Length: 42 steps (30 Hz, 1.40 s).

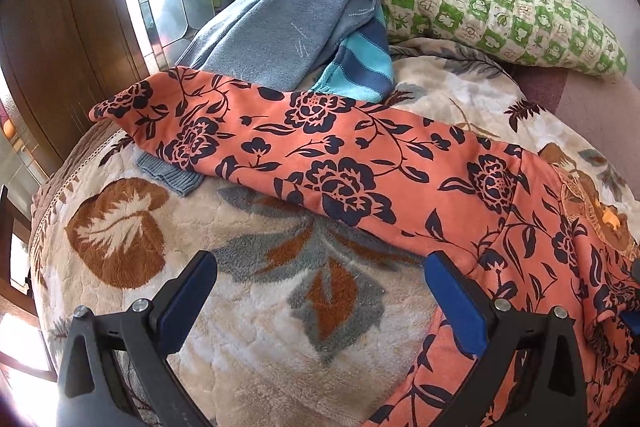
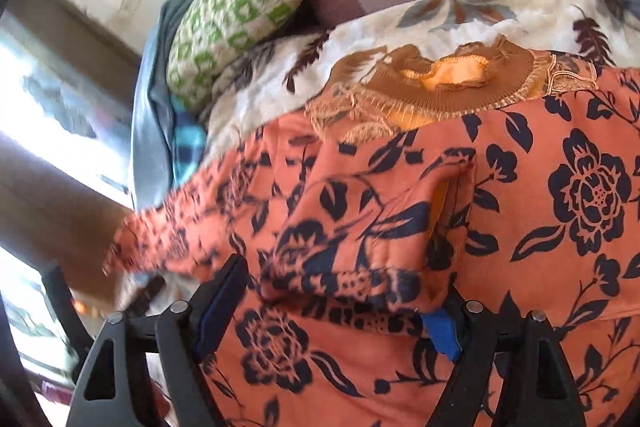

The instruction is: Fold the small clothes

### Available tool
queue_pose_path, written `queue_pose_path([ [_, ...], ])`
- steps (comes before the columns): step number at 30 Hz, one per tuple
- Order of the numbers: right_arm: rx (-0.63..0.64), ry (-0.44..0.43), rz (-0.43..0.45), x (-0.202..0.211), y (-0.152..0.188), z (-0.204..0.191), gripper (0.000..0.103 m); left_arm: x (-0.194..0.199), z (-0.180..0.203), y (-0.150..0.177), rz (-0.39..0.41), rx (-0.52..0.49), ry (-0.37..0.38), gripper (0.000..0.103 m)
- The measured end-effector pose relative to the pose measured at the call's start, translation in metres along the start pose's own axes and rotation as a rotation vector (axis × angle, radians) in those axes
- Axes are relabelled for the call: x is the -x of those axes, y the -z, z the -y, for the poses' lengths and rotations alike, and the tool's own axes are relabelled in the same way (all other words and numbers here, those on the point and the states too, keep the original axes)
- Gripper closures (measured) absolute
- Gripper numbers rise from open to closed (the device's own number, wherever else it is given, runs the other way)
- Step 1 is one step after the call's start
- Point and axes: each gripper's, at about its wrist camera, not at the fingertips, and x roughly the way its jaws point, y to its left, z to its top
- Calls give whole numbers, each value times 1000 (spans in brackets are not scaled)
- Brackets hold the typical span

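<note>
**Operator:** I've got the orange floral garment (image 1: 360,163) spread across the leaf-print blanket (image 1: 248,339), its long sleeve (image 1: 224,131) lying out toward the window side. My left gripper (image 1: 320,303) hangs just above the blanket with its fingers spread wide and nothing between them, its right finger at the cloth's edge.

**Second:** And the right?

**Operator:** The right gripper (image 2: 332,311) is low over the body of the garment. The picture is smeared, so I'd only say the fingers look parted, with a fold of cloth bunched between them; I can't tell if they grip it.

**Second:** How will it handle?

**Operator:** Soft, light and limp, I'd judge, somewhat fleecy; it'll sag and drag on the plush blanket. I'd pinch at the sleeve cuff and hem edges, not mid-panel.
</note>
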Motion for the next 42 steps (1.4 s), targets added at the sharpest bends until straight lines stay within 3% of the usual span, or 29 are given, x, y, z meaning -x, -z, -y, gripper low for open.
queue_pose_path([
  [3,-65,-131,-10,-7,-17,-20,20,0,4,0,0,-17,-5,0],
  [9,142,-316,-23,-7,-27,-113,20,-5,-4,-2,-13,8,-33,0],
  [12,233,-223,-6,1,-17,-120,20,-5,-7,-2,-13,27,-27,0],
  [16,205,-31,33,23,-10,-70,21,0,6,0,9,-17,3,0],
  [21,161,265,70,51,-8,12,41,3,28,5,15,-89,13,0],
  [27,85,420,15,42,11,77,46,7,49,11,29,-138,2,0],
  [31,226,535,26,33,14,55,46,12,58,12,56,-170,-10,0],
  [33,249,505,62,40,12,42,46,14,59,10,61,-158,5,0],
  [36,337,537,135,42,12,14,46,20,57,9,81,-138,28,0],
  [42,420,574,125,6,19,-22,46,32,38,-1,127,-60,75,0],
])
